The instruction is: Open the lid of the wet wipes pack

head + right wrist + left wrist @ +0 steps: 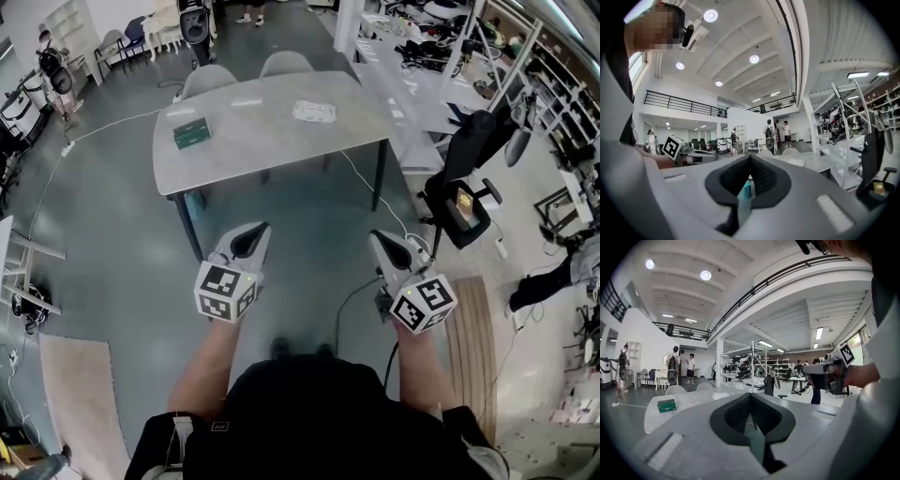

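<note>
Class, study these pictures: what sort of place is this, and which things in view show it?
Probably a large workshop or lab hall: a railed mezzanine under a high ceiling, benches crowded with equipment and cables, and a grey table on a bare floor.

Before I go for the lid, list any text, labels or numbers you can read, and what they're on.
Flat green box on the grey table: pale print, too small to read.
White wet wipes pack: print too small to read.
White marker cubes: black square patterns only, no words.
</note>
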